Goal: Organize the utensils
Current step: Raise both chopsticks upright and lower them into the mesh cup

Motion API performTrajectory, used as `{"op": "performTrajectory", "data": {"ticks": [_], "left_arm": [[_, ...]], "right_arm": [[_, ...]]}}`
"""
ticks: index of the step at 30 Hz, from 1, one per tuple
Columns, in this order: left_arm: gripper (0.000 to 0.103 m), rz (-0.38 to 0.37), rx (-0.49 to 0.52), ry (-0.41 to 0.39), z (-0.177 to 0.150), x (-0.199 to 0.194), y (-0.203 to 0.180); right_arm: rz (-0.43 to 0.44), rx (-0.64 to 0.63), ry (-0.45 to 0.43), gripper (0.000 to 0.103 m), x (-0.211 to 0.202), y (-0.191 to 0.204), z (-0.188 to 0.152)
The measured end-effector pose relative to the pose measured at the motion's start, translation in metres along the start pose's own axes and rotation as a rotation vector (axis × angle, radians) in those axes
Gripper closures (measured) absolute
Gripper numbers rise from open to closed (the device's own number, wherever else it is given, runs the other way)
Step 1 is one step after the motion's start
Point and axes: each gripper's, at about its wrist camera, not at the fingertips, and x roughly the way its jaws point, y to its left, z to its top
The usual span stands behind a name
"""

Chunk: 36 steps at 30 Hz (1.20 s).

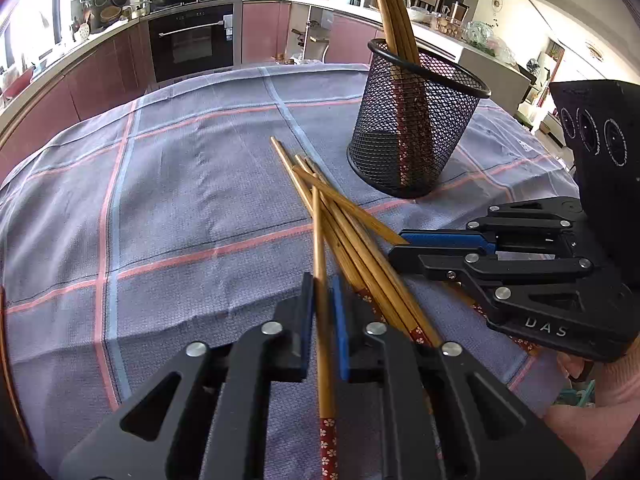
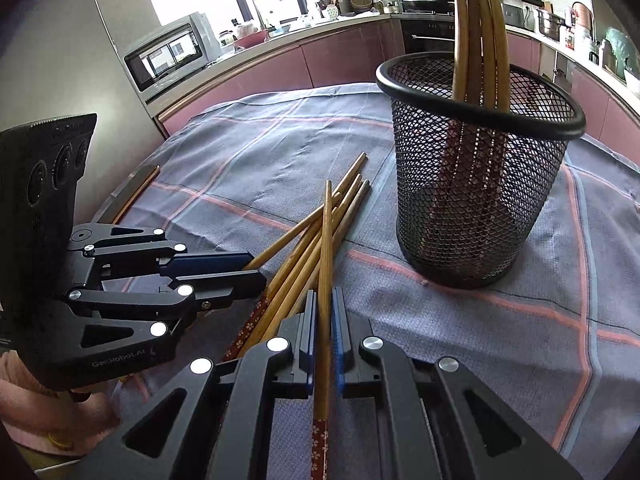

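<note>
Pinching one chopstick (image 1: 320, 280) each, the left gripper (image 1: 322, 304) and right gripper (image 2: 325, 312) keep narrow fingers.

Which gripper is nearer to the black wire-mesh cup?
Right. The right gripper, holding one bamboo chopstick, sits near the black wire-mesh cup. The left gripper, gripping another chopstick, sits farther back.

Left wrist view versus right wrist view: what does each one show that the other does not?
Only the left wrist view shows the right gripper from outside, its jaws near the pile. Only the right wrist view shows the left gripper from outside and a microwave. Both show the black mesh cup holding upright chopsticks, the loose chopsticks on the checked cloth, and one chopstick between each camera's own fingers.
</note>
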Motion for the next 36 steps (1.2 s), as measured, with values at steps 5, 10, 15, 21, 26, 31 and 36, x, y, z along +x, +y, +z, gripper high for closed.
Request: {"op": "performTrajectory", "data": {"ticks": [5, 10, 15, 21, 26, 31, 36], "left_arm": [[0.096, -0.011, -0.024, -0.025, 0.001, -0.01, 0.001], [0.096, -0.066, -0.029, -0.083, 0.01, -0.037, 0.001], [0.096, -0.12, -0.032, -0.163, 0.022, -0.07, 0.0], [0.096, -0.191, -0.034, -0.242, 0.035, -0.105, 0.001], [0.096, -0.223, -0.04, -0.303, 0.048, -0.128, 0.002], [0.096, -0.222, -0.03, -0.365, 0.069, -0.14, -0.002], [0.096, -0.223, -0.019, -0.423, 0.095, -0.148, -0.011]], "right_arm": [[0.005, -0.001, -0.046, 0.097, -0.018, -0.002, 0.002], [0.014, -0.001, -0.114, 0.097, -0.045, -0.003, 0.008], [0.013, 0.005, -0.19, 0.097, -0.072, -0.007, 0.015], [0.011, 0.019, -0.265, 0.097, -0.096, -0.013, 0.021], [0.002, 0.023, -0.323, 0.097, -0.112, -0.02, 0.03], [-0.012, 0.014, -0.385, 0.097, -0.13, -0.024, 0.047], [-0.022, -0.002, -0.44, 0.097, -0.149, -0.026, 0.065]]}}
